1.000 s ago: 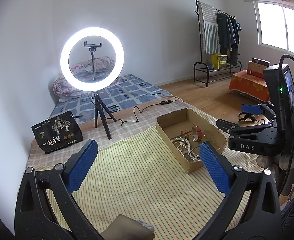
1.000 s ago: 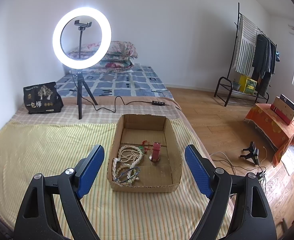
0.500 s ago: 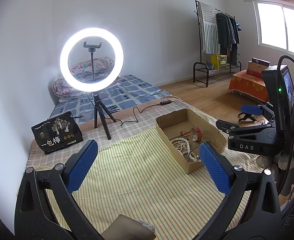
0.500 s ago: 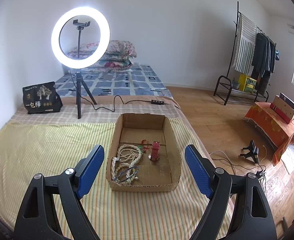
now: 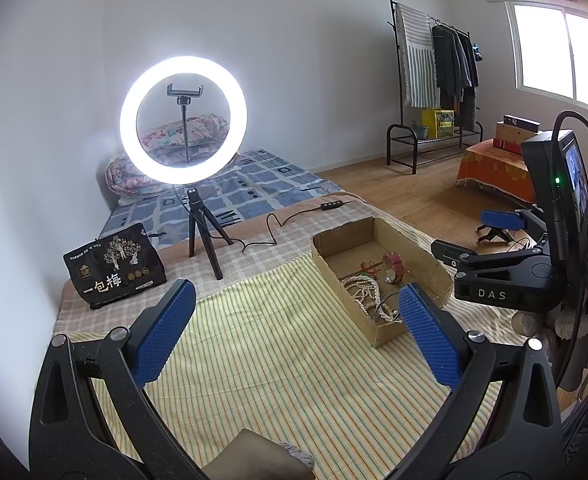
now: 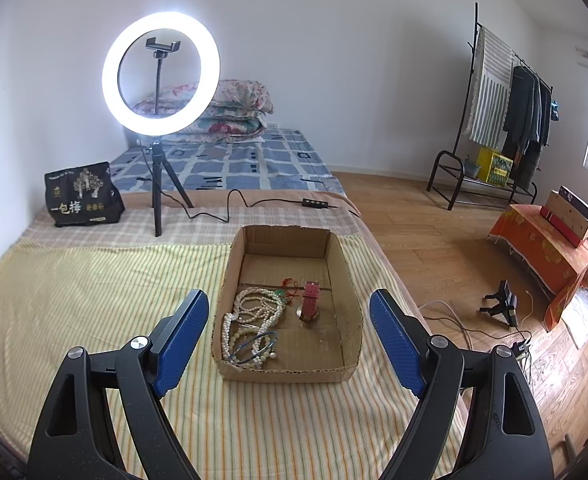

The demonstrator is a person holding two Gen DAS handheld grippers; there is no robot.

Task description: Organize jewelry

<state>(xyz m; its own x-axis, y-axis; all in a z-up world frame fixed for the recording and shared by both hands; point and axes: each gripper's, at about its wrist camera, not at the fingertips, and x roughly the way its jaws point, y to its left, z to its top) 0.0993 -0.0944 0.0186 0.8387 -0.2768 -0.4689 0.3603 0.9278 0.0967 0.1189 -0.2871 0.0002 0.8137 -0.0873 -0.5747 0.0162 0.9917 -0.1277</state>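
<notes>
A shallow cardboard box [image 6: 344, 268] lies on the striped yellow cloth [image 6: 94, 288] on the bed. In it are a heap of white bead necklaces [image 6: 250, 316], a blue bangle [image 6: 254, 346], a red cord [image 6: 290, 285] and a pink-strapped watch [image 6: 310, 302]. The box also shows in the left wrist view [image 5: 426, 258]. My right gripper [image 6: 289, 338] is open and empty, held above the box's near end. My left gripper [image 5: 296, 332] is open and empty, over the cloth left of the box. The right gripper's body [image 5: 506, 280] shows at the right of the left wrist view.
A lit ring light on a tripod [image 6: 159, 76] stands behind the box, its cable and remote [image 6: 314, 202] trailing across the bed. A black snack bag [image 6: 80, 196] stands at the back left. Wooden floor with cables [image 6: 506, 308] lies past the bed's right edge.
The right gripper has drifted slightly, so the box sits a touch more to the left in its view. The left gripper has barely moved. Both stay open.
</notes>
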